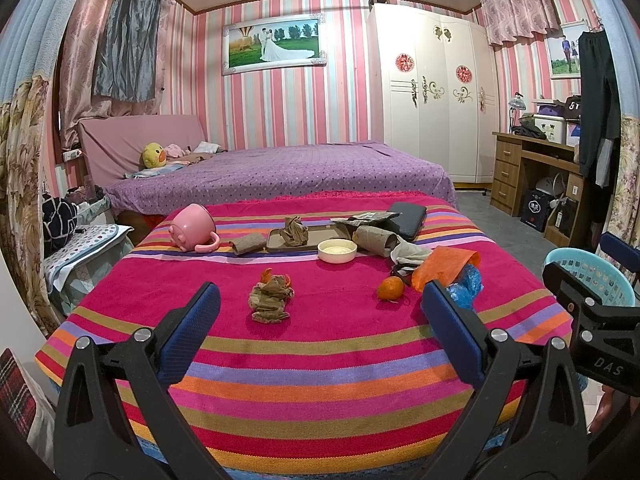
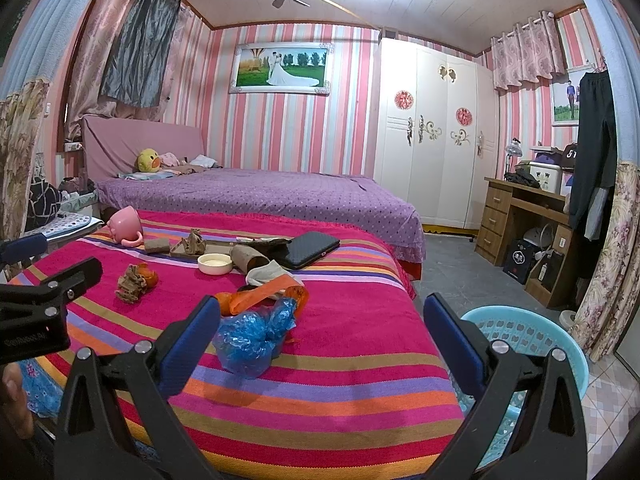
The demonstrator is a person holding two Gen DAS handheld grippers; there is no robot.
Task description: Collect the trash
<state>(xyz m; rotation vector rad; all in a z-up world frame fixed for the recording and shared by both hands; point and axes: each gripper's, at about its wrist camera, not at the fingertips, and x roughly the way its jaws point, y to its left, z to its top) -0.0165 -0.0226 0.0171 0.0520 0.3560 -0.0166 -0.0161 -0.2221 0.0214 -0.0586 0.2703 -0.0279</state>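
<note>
The left gripper (image 1: 320,332) hangs over the near edge of the striped cloth (image 1: 320,360) with its blue-padded fingers (image 1: 192,332) spread wide and nothing between them. Just beyond the fingers lies a crumpled brown wad (image 1: 271,300) with a bit of orange peel behind it. Taking that wad as the mark: to its right sits a mandarin (image 1: 390,288), then an orange bag (image 1: 444,266) and a blue plastic bag (image 1: 466,286). Behind it are a white dish (image 1: 337,250), a tray (image 1: 294,238), a cardboard tube (image 1: 376,240) and a black case (image 1: 406,219). To its far left, a pink mug (image 1: 192,226) lies tipped. At far right, the other gripper (image 1: 592,312) stands before a light blue basket (image 1: 592,276).
</note>
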